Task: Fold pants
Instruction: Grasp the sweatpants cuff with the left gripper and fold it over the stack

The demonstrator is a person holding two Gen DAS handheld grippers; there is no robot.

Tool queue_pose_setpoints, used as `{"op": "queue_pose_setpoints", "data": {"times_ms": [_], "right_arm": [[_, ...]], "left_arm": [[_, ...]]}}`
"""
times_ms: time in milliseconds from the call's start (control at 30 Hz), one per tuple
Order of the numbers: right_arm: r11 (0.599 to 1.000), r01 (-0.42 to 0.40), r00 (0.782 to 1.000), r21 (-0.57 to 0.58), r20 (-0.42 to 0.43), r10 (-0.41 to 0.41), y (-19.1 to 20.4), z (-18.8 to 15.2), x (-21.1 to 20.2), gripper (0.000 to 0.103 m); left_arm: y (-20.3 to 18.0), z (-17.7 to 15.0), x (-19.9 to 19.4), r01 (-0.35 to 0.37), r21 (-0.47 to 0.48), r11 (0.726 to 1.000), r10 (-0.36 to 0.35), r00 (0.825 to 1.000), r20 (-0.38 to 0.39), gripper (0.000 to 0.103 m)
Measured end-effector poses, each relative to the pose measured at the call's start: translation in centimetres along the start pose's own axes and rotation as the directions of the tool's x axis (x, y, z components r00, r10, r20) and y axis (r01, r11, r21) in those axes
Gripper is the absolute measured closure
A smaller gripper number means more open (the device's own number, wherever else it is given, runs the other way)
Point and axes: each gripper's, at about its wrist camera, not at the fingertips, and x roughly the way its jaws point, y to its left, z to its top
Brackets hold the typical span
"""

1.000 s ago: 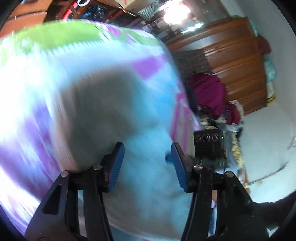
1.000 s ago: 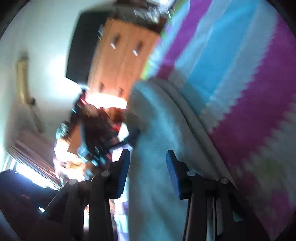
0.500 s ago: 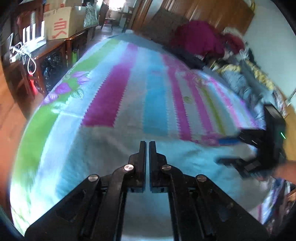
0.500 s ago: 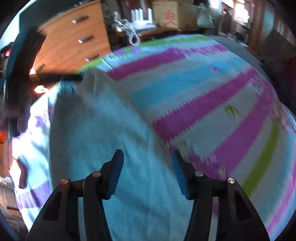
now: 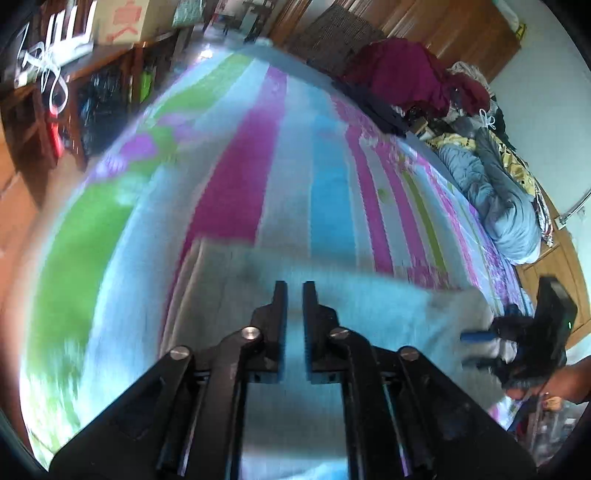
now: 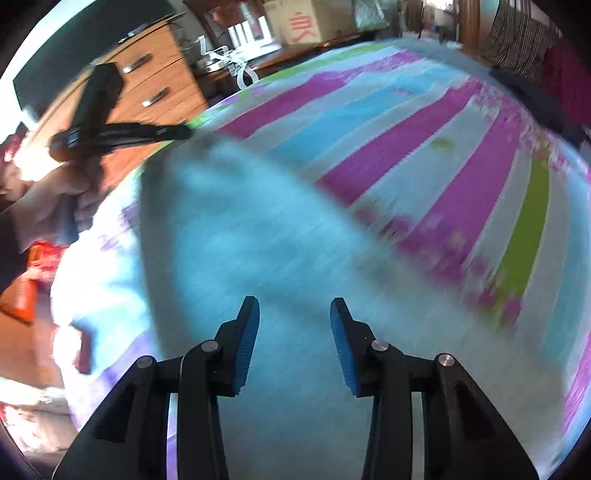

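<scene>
Striped bedspread (image 5: 332, 177) in magenta, blue and green, wooden wardrobe (image 5: 443, 33) behind, drawer chest (image 6: 155, 88) alongside.

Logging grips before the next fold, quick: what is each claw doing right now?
Left claw: jaws opening, a narrow gap, nothing between them; pants lie beneath.
Right claw: open, jaws closing, nothing gripped, above the pants.

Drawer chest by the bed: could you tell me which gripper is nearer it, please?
Left. The left gripper, jaws opening, empty, is at the pants' edge before the drawer chest; the right gripper, jaws closing on nothing, hovers over the pants farther away.
</scene>
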Motion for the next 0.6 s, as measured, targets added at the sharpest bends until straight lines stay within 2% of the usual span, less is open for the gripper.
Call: {"op": "queue_pose_setpoints", "data": {"times_ms": [33,100,133,167,200,233,300,367,400,433,500,533,600], "right_arm": [[1.000,-0.023,1.000,0.004,-0.017,0.023,1.1,-1.4,-0.2,0.059],[1.000,-0.025,0.996,-0.003,-0.082,0.025,3.2,-3.8,0.8,0.059],[1.000,-0.017,0.991,0.003,-0.130,0.017,4.0,-5.1,1.9,0.059],[1.000,0.005,0.985,0.015,-0.175,-0.003,4.4,-6.3,3.2,0.057],[1.000,0.026,0.988,0.007,-0.153,-0.025,4.5,-6.4,3.4,0.056],[0.999,0.047,0.989,-0.010,-0.139,-0.047,4.9,-6.1,3.2,0.055],[0.998,0.061,0.989,-0.029,-0.130,-0.064,5.3,-5.6,2.9,0.055],[0.998,0.060,0.991,-0.027,-0.121,-0.063,5.3,-5.4,2.4,0.055],[0.998,0.052,0.990,-0.020,-0.128,-0.055,5.1,-5.3,2.3,0.054],[0.999,0.046,0.990,-0.016,-0.136,-0.048,4.9,-5.3,2.3,0.054],[0.999,0.030,0.988,-0.014,-0.151,-0.032,4.9,-5.4,2.2,0.052],[0.999,0.028,0.987,-0.017,-0.158,-0.031,4.8,-5.5,2.3,0.051],[0.999,0.026,0.984,-0.019,-0.173,-0.028,5.1,-5.9,2.2,0.049]], "left_arm": [[0.6,-0.8,0.3,-0.015,-0.016,1.000,0.014,1.000,-0.025,0.092],[2.5,-2.1,2.2,-0.101,-0.035,0.994,0.097,0.989,-0.109,0.095],[3.0,-2.6,2.6,-0.095,-0.036,0.995,0.091,0.990,-0.107,0.098],[3.1,-2.5,2.5,-0.089,-0.043,0.995,0.084,0.992,-0.097,0.098],[3.2,-2.2,2.3,-0.080,-0.075,0.994,0.072,0.993,-0.096,0.098],[3.2,-2.0,1.1,-0.041,-0.129,0.991,0.034,0.998,-0.061,0.098],[3.2,-2.5,-1.6,-0.001,-0.184,0.983,0.007,0.999,0.032,0.094],[4.7,-4.1,-4.5,0.068,-0.324,0.943,-0.023,0.990,0.139,0.071],[5.9,-5.4,-5.4,0.086,-0.396,0.914,-0.018,0.985,0.174,0.055],[7.3,-7.5,-6.2,0.102,-0.481,0.871,-0.005,0.980,0.198,0.054],[9.2,-9.5,-5.6,0.161,-0.568,0.807,-0.039,0.974,0.221,0.054],[9.7,-10.3,-4.9,0.181,-0.589,0.787,-0.060,0.974,0.219,0.054],[9.6,-10.5,-3.6,0.236,-0.585,0.776,-0.116,0.965,0.236,0.054]]}}
